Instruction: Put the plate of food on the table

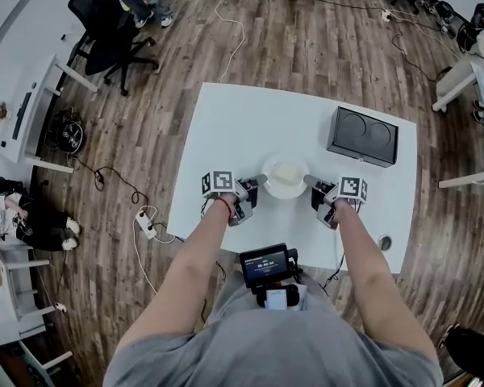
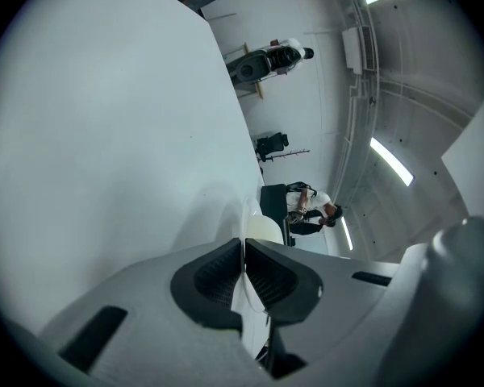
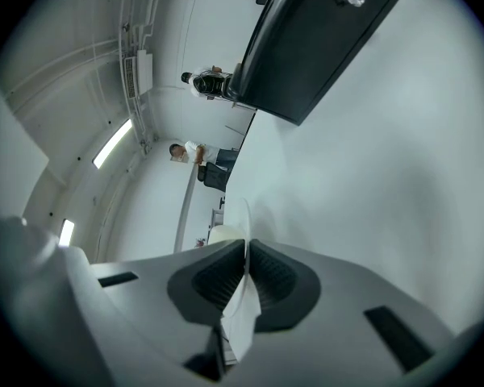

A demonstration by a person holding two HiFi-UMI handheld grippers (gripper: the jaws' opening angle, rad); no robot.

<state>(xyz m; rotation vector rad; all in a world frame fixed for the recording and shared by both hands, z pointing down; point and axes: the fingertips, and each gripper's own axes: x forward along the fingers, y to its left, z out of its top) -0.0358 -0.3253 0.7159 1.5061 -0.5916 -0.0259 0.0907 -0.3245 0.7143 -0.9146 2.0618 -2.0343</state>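
Two grippers are seen in the head view: the left gripper (image 1: 259, 181) and the right gripper (image 1: 310, 181) are set on opposite edges of a white plate (image 1: 285, 189) carrying pale food (image 1: 283, 172). The plate is placed over the near middle of the white table (image 1: 226, 127), well apart from a black box (image 1: 363, 135) at the far right. Whether the plate touches the table cannot be told.

Left gripper view: the jaws are pinched on the thin plate rim (image 2: 248, 216), with almost no gap between them.

Right gripper view: the same is shown, jaws clamped on the opposite rim (image 3: 243, 216), black box (image 3: 323, 39) beyond.

Risk, as judged: only a thin rim is held, so a slip from the pads is possible. If one side is lowered faster, the plate would be tilted and the food spilled.

Writing: only square patterns are seen on the marker cubes (image 1: 219, 181). Digits on the chest screen (image 1: 264, 264) are too small to be read.
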